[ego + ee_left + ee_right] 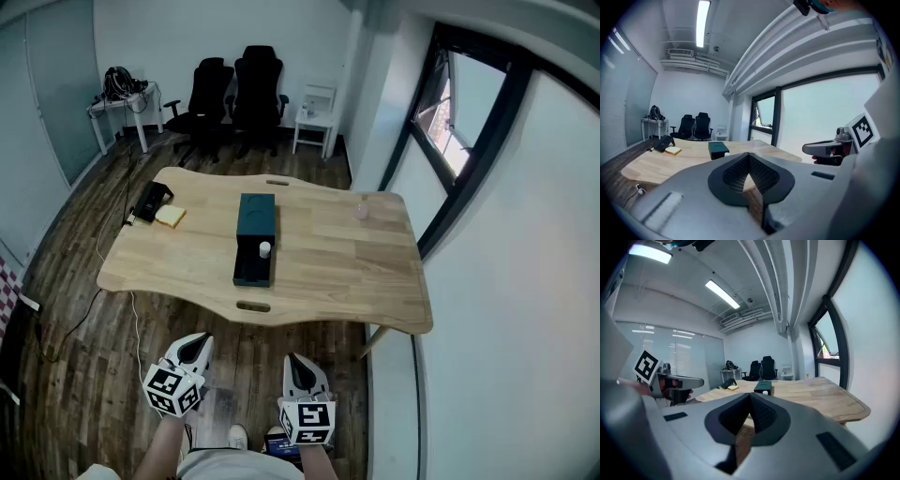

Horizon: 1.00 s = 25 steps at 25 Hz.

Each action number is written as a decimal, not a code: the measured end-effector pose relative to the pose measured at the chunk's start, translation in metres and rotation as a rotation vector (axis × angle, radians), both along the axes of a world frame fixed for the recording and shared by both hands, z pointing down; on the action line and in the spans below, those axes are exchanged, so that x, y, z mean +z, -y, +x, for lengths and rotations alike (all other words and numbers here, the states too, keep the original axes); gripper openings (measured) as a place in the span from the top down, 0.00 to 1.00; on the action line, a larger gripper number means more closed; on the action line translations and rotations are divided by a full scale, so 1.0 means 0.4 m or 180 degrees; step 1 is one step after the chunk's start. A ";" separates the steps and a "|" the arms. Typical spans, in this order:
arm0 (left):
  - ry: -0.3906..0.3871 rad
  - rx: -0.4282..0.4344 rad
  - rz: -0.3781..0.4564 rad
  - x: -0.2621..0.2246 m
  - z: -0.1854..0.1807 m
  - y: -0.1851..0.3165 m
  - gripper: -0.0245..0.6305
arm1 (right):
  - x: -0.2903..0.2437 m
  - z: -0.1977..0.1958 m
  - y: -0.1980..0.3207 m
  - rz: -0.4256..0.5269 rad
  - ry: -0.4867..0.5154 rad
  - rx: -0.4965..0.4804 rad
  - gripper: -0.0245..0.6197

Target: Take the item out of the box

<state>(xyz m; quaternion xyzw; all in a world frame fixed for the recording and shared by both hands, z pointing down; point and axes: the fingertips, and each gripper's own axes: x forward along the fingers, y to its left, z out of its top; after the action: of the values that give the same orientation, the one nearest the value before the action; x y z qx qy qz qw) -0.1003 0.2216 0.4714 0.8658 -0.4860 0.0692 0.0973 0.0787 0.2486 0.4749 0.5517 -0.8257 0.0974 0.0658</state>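
A dark teal box (255, 240) lies in the middle of the wooden table (328, 272), its drawer part slid out toward me. A small white item (264, 248) sits in the open part. The box also shows far off in the left gripper view (718, 149) and in the right gripper view (763, 387). Both grippers hang below the table's near edge, well short of the box. My left gripper (194, 349) has its tips together with nothing between them. My right gripper (301, 368) is likewise shut and empty.
A black device (152, 201) and a yellow sponge-like block (171, 217) lie at the table's left end. A small clear cup (362, 210) stands at the far right. Two black office chairs (234, 98), a white stool (314, 117) and a side desk (122, 103) stand behind the table.
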 end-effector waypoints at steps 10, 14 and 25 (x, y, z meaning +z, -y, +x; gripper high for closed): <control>-0.0030 -0.0030 0.0014 -0.020 -0.007 -0.062 0.96 | -0.026 -0.023 -0.059 0.0028 -0.0049 -0.0089 0.95; -0.0022 -0.0058 0.0022 -0.028 -0.002 -0.071 0.96 | -0.051 -0.018 -0.070 0.0121 -0.0063 -0.0118 0.95; -0.0010 -0.0172 -0.0017 0.005 0.031 -0.064 0.96 | -0.039 0.045 -0.045 0.0161 0.0070 -0.0134 0.95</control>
<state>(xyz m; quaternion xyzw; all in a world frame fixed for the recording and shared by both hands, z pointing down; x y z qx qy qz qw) -0.0879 0.2474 0.4733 0.8522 -0.5089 0.0665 0.1021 0.0967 0.2667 0.4594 0.5346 -0.8400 0.0810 0.0448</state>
